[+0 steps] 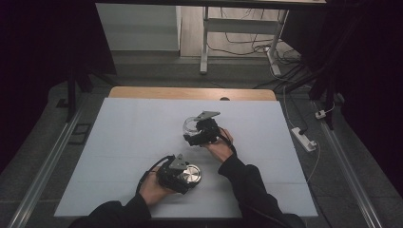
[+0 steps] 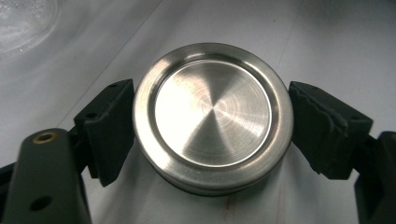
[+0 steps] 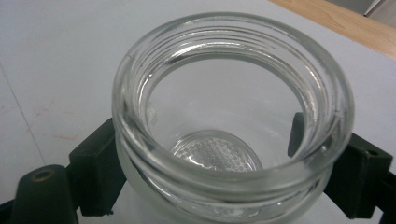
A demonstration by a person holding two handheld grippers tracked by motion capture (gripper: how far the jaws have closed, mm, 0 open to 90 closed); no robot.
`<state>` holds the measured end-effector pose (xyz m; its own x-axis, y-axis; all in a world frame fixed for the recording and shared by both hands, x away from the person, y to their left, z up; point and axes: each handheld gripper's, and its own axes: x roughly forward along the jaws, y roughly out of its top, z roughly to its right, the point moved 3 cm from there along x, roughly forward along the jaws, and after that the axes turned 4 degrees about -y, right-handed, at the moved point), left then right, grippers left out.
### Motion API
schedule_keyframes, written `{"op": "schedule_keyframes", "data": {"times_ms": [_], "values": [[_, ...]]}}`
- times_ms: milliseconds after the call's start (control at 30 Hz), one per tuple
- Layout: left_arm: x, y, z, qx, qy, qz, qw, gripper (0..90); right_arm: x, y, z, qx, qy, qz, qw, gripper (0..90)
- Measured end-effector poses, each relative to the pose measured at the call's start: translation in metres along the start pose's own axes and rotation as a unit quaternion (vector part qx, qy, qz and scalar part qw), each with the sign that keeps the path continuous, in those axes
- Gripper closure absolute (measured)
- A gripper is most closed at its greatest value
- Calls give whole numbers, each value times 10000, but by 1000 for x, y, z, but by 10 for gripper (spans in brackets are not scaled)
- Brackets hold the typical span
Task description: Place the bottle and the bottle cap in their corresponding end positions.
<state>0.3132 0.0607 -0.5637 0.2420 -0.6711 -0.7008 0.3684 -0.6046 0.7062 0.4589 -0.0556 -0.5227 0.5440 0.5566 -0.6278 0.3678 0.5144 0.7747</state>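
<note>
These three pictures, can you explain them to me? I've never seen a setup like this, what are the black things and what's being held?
A person sits at a table covered with a pale sheet and holds a hand tool in each hand. Each tool is a gripper with two black jaws that pinch like tongs.

The high view looks down from above the person. The left gripper is near the table's front edge; the right gripper is farther out, near the middle.

The other two pictures come from small cameras riding on the grippers, looking along their jaws. In the left gripper view, the jaws sit on either side of a round metal lid, pressing its rim. In the right gripper view, the jaws clasp an open, empty glass jar with a threaded neck.
</note>
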Motion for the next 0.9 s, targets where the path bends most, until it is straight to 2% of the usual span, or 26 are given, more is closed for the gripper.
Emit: {"op": "schedule_keyframes", "data": {"times_ms": [133, 300, 433, 767, 900], "values": [[-1, 0, -1, -71, -89, 47, 9999, 154, -2, 1, 1, 84, 178, 108, 9997, 85], [-5, -1, -2, -101, -75, 81, 9999, 102, -9, 7, 0, 58, 193, 248, 9995, 46], [-11, 0, -3, -171, -135, 231, 9995, 77, -14, 9, -1, 18, 190, 263, 9995, 22], [-24, -3, -2, -140, -214, 345, 9991, 45, -25, 1, 0, 10, 312, 165, 9994, 5], [-30, -4, -2, -177, -203, 407, 9988, 34, -33, -1, 3, 90, 423, 195, 9989, 5]]}}
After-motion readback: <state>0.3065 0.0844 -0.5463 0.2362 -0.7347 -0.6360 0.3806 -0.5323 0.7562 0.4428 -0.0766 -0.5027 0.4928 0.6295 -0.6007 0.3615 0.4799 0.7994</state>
